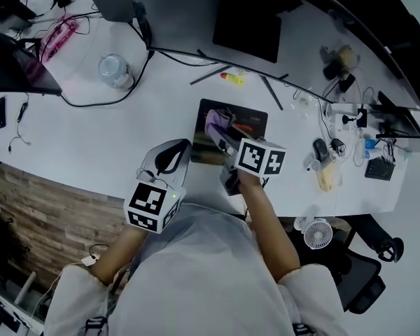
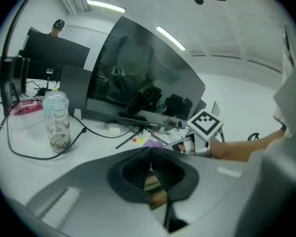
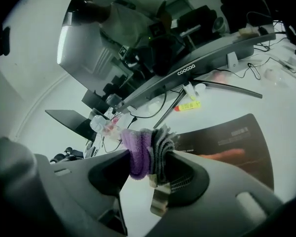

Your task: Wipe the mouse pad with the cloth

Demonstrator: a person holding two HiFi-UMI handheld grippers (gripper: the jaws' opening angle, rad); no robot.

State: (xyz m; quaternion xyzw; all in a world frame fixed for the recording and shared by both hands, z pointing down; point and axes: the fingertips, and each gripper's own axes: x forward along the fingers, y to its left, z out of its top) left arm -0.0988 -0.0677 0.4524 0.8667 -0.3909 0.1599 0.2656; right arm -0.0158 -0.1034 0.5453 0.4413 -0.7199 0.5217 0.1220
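Our right tongs (image 3: 149,168) clamp a bunched purple-and-grey cloth (image 3: 140,152) over the dark rectangular mouse pad (image 3: 227,137); our left tongs (image 2: 150,157) are pressed together, empty.

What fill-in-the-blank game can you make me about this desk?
The right gripper is shut on a grey and ___ cloth.
The left gripper is shut and holds ___.
The dark mouse pad lies on a ___ desk.
Missing words: purple, nothing, white.
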